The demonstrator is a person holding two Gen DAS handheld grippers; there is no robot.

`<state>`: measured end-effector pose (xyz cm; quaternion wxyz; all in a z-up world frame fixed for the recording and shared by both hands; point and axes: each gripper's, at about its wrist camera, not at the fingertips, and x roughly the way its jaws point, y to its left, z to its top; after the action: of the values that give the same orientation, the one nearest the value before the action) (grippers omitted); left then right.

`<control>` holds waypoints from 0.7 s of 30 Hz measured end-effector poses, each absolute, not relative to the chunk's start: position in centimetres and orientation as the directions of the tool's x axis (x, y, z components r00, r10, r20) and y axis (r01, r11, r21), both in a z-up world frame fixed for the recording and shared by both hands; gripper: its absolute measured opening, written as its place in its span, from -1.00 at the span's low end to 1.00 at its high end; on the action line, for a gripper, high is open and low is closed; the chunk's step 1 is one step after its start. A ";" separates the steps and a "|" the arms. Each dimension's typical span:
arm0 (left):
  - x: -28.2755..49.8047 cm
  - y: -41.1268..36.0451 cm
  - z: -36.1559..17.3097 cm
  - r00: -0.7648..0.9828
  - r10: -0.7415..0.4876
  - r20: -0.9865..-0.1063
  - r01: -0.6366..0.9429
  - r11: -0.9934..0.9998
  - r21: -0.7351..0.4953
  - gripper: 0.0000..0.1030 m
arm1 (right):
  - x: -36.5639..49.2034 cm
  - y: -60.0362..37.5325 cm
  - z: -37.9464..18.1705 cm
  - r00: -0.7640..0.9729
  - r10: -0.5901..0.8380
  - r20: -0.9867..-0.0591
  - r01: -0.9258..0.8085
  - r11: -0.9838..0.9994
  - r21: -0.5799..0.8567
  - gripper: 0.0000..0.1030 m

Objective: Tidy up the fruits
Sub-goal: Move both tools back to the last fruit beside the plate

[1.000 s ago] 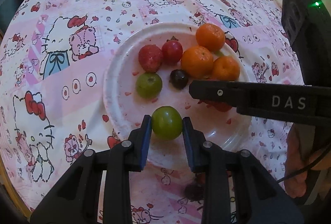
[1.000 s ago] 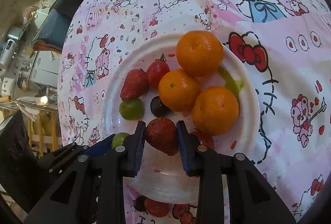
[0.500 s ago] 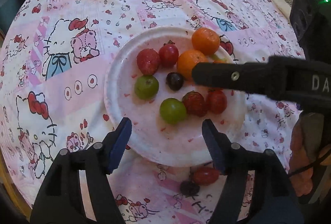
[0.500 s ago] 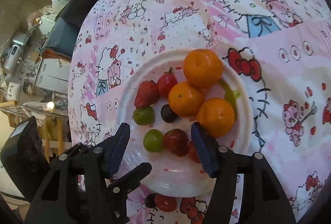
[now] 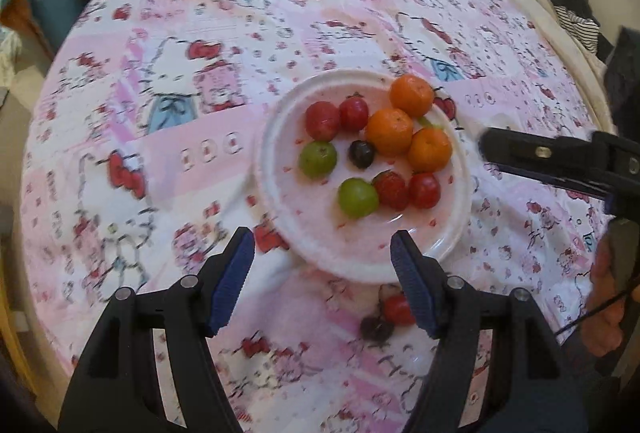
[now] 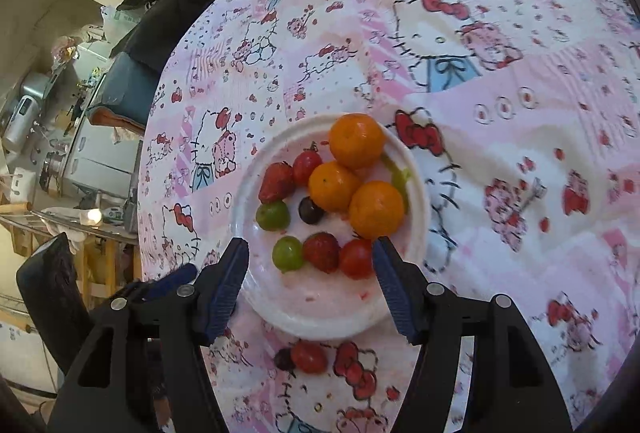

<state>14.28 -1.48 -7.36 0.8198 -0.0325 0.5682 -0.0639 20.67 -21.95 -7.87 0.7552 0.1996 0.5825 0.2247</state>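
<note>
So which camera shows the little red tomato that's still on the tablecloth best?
The right wrist view: the red tomato lies fully visible on the tablecloth below the plate, beside a dark fruit. In the left wrist view the tomato is blurrier and partly hidden behind a finger of the left hand-held gripper.

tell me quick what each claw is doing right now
Left claw: open, holding nothing, above the near rim of the plate.
Right claw: open, holding nothing, over the fruit on the plate.

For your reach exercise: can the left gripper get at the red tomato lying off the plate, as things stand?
Probably yes: the left gripper is open and empty, and the red tomato lies bare on the cloth, a dark grape touching it.
</note>
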 end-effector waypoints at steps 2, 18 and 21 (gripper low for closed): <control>13.7 -0.9 -7.1 0.343 -0.146 -0.928 0.052 0.989 -0.136 0.31 | 19.8 -22.7 -7.4 0.228 0.574 -0.786 -0.101 0.817 0.567 0.30; 8.1 -4.5 -11.1 0.167 -0.148 -0.975 0.238 0.966 -0.106 0.31 | 12.5 -25.5 -6.7 0.220 0.546 -0.809 -0.058 0.835 0.548 0.30; 7.9 -5.5 -11.8 0.172 -0.110 -0.979 0.297 0.953 -0.055 0.31 | 11.9 -25.9 -6.8 0.214 0.540 -0.814 -0.038 0.837 0.546 0.30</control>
<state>7.89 -5.48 -11.82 0.7620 0.0744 0.6292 -0.1335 11.86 -25.92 -6.81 0.7500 0.2106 0.5967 0.1926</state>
